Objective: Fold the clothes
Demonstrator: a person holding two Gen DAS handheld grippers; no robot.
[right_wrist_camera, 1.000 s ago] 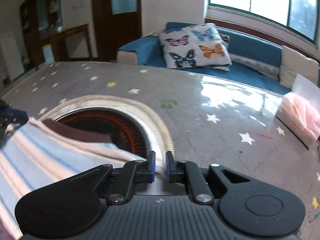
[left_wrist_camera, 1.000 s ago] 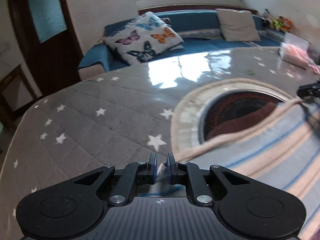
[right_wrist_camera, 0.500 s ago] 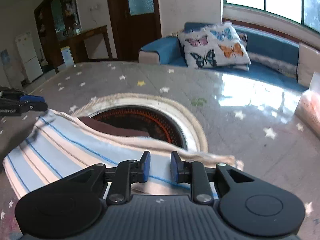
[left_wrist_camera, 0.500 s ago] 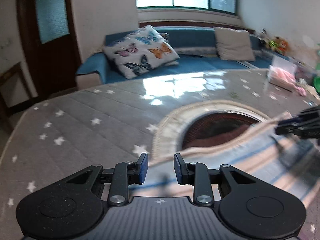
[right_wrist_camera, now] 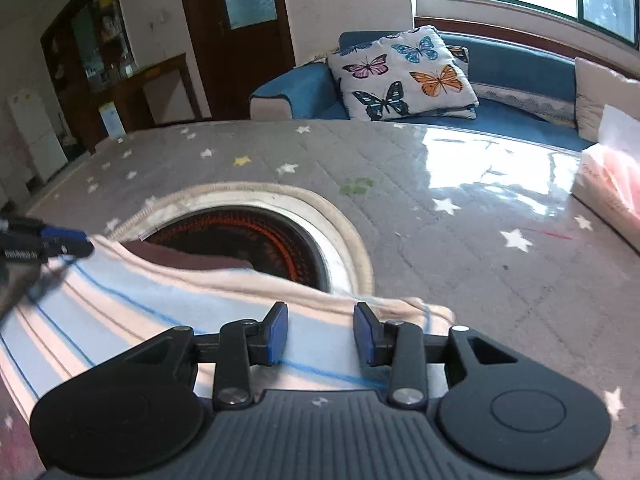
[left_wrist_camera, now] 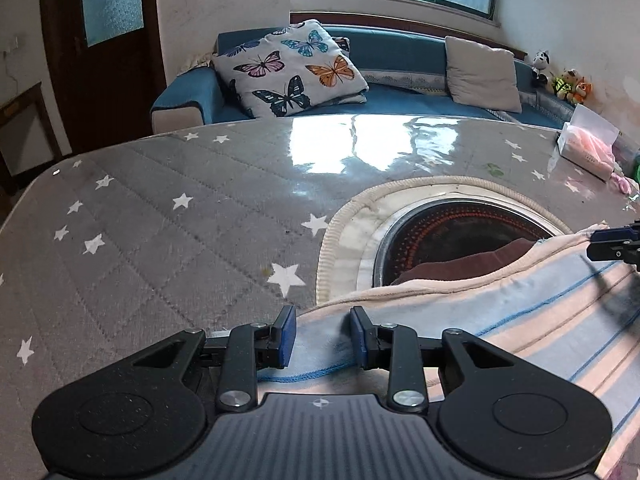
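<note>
A: What is closest to the cameras?

B: The left gripper and the right gripper, both with jaws spread wide and holding nothing. A second ago each was pinched on the edge of the striped cloth; half a second ago they had just begun to part, and now the gap is much wider.

A: Where is the cloth?

B: It lies on the gray star-patterned table, no longer lifted. Its left end sits under the left gripper, its right end under the right one.

A: Which way does it run?

B: Its long axis runs side to side between the two grippers, and the blue and pink stripes follow that line. The far folded edge crosses the near rim of the round heater opening, with a brown layer showing just beyond it.

A: And farther back?

B: A plastic bag at the table's right edge, then the blue sofa with a butterfly pillow.
</note>
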